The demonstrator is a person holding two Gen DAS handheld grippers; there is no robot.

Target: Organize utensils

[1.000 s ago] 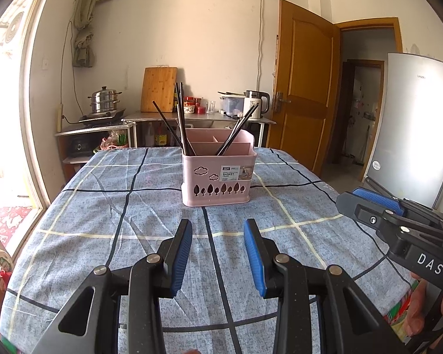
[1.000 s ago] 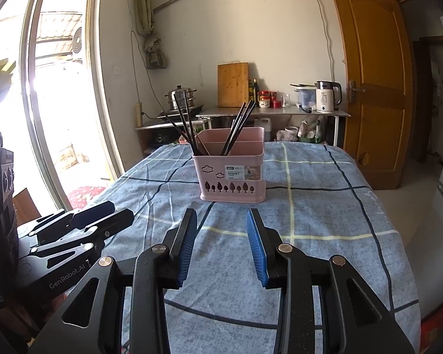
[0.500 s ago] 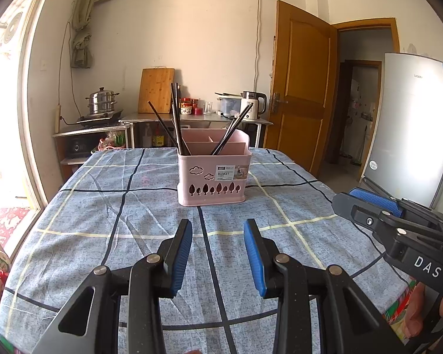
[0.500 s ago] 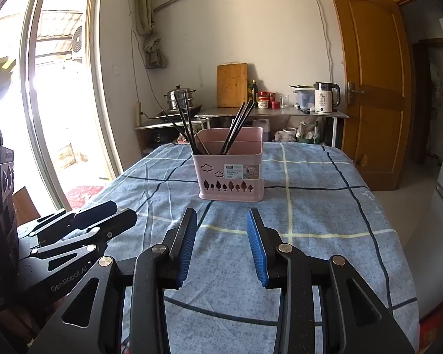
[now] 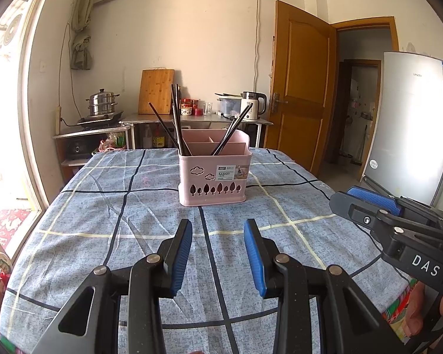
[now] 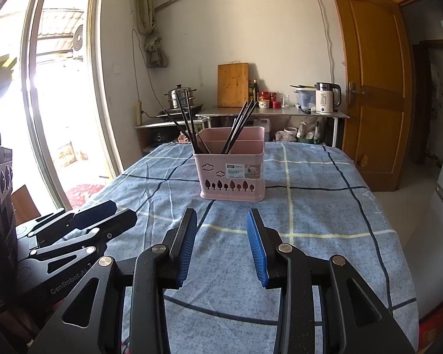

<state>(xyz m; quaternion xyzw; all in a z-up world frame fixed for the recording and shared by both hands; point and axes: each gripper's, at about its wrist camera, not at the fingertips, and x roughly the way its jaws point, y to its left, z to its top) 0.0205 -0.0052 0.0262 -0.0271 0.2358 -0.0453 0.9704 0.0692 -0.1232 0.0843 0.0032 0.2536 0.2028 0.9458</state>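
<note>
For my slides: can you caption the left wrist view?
Open left gripper faces a pink utensil basket holding black chopsticks on a blue checked tablecloth; right gripper alongside.

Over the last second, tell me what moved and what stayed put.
The left gripper swung slightly right, so the pink utensil basket sits further left in its view. The right gripper barely moved. Both remain open and empty; the black chopsticks stay in the basket.

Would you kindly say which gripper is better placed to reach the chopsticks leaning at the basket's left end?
Probably the left gripper: both are open and empty, but those chopsticks in the pink basket lean toward its side, while the right gripper sits farther right.
</note>
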